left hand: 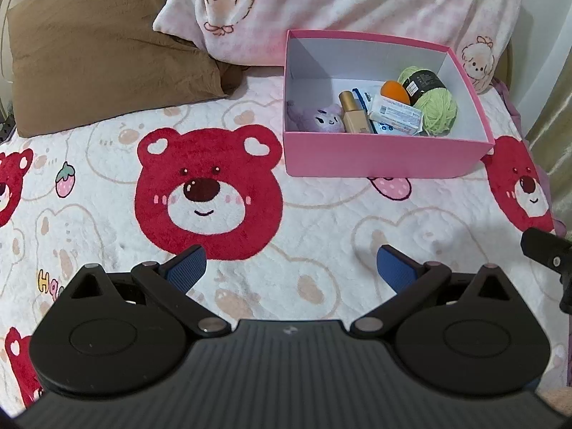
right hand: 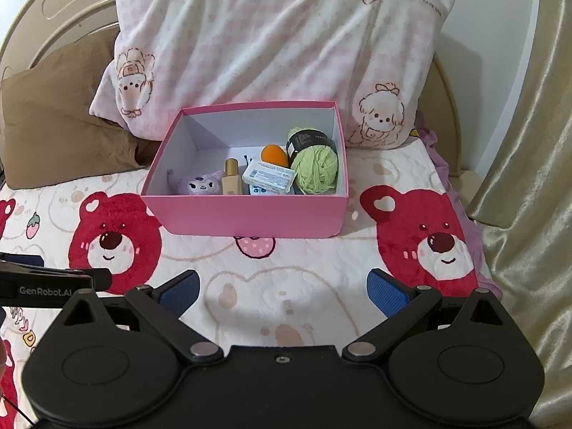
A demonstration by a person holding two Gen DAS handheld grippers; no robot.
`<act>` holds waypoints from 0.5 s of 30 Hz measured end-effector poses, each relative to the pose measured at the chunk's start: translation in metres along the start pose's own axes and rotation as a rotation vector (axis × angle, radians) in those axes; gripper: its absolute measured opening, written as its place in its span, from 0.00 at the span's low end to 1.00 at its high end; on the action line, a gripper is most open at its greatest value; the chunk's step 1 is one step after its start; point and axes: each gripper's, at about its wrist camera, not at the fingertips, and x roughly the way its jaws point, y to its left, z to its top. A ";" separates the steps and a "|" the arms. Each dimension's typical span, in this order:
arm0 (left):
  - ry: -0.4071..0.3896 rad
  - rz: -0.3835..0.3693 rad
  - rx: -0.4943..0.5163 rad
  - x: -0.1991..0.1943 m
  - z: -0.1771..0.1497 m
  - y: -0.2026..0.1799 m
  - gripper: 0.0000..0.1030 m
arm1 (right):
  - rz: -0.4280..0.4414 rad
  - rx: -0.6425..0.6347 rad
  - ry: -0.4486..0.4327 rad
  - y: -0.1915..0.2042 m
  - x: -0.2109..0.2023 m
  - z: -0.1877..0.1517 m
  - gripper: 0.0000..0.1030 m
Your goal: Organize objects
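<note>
A pink box (left hand: 379, 155) (right hand: 250, 214) stands open on the bear-print bedspread. Inside lie a purple plush toy (left hand: 323, 118) (right hand: 200, 186), a gold-capped bottle (left hand: 352, 112) (right hand: 230, 177), a white packet (left hand: 395, 112) (right hand: 270, 175), an orange egg-shaped thing (left hand: 395, 93) (right hand: 274, 155) and a green yarn ball (left hand: 434, 102) (right hand: 316, 164). My left gripper (left hand: 291, 268) hovers open over the bedspread, short of the box and to its left. My right gripper (right hand: 282, 291) is open too, directly in front of the box, with nothing between its blue pads (right hand: 388, 291).
A brown pillow (left hand: 100, 57) (right hand: 60, 128) lies at the back left, and a pink patterned pillow (left hand: 357, 3) (right hand: 271, 46) leans behind the box. A gold curtain (right hand: 525, 196) hangs at the bed's right edge. Each gripper's body shows at the other view's edge.
</note>
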 end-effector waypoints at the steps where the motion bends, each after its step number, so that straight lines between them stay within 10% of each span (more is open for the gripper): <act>1: -0.001 0.002 0.000 0.000 0.000 0.000 1.00 | -0.001 -0.002 0.001 0.000 0.000 0.000 0.98; 15: -0.004 0.021 -0.012 0.003 0.000 0.003 1.00 | -0.007 -0.007 0.012 -0.002 0.003 -0.001 0.98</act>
